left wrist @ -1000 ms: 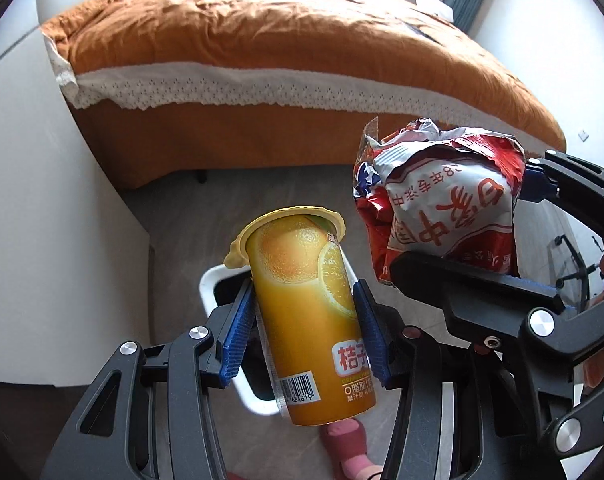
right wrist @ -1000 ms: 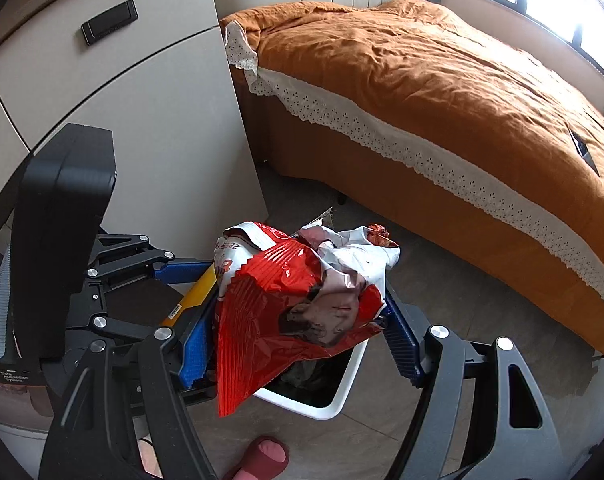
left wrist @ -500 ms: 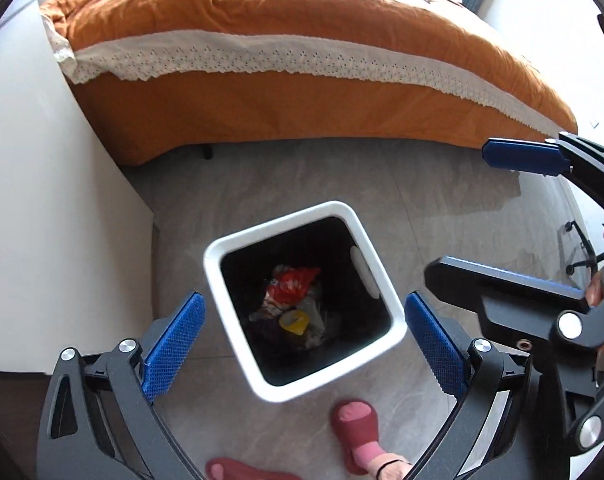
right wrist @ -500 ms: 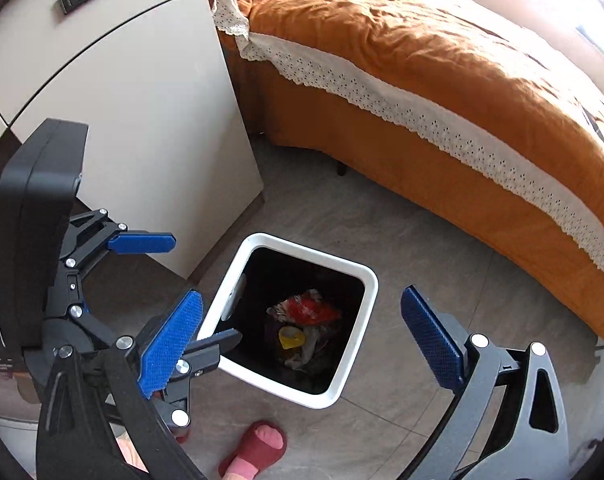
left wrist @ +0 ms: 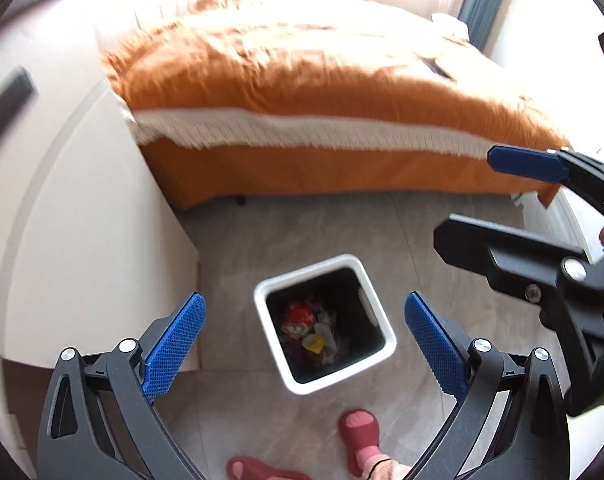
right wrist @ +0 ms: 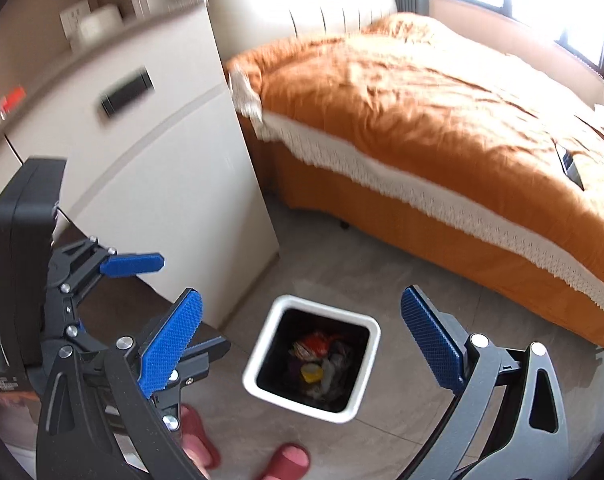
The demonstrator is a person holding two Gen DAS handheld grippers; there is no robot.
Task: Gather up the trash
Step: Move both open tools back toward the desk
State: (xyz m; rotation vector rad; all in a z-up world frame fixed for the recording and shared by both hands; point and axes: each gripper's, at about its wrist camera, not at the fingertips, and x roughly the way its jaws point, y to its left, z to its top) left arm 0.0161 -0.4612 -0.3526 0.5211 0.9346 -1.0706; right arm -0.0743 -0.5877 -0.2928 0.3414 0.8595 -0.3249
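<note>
A white square trash bin (left wrist: 270,344) stands on the grey floor, with a red snack bag (left wrist: 300,316), a yellow lid and other trash inside. It also shows in the right wrist view (right wrist: 258,360). My left gripper (left wrist: 303,338) is open and empty, high above the bin. My right gripper (right wrist: 302,340) is open and empty too, above the bin; it shows at the right of the left wrist view (left wrist: 541,200). The left gripper shows at the left of the right wrist view (right wrist: 142,280).
A bed with an orange cover (left wrist: 321,80) stands behind the bin. A white cabinet (left wrist: 82,220) stands to the left of it. The person's feet in red slippers (left wrist: 357,428) are on the floor in front of the bin.
Both grippers opened: the orange drink cup and the red snack bag dropped into the bin. Since then both grippers have risen and tilted up, so the bin looks smaller.
</note>
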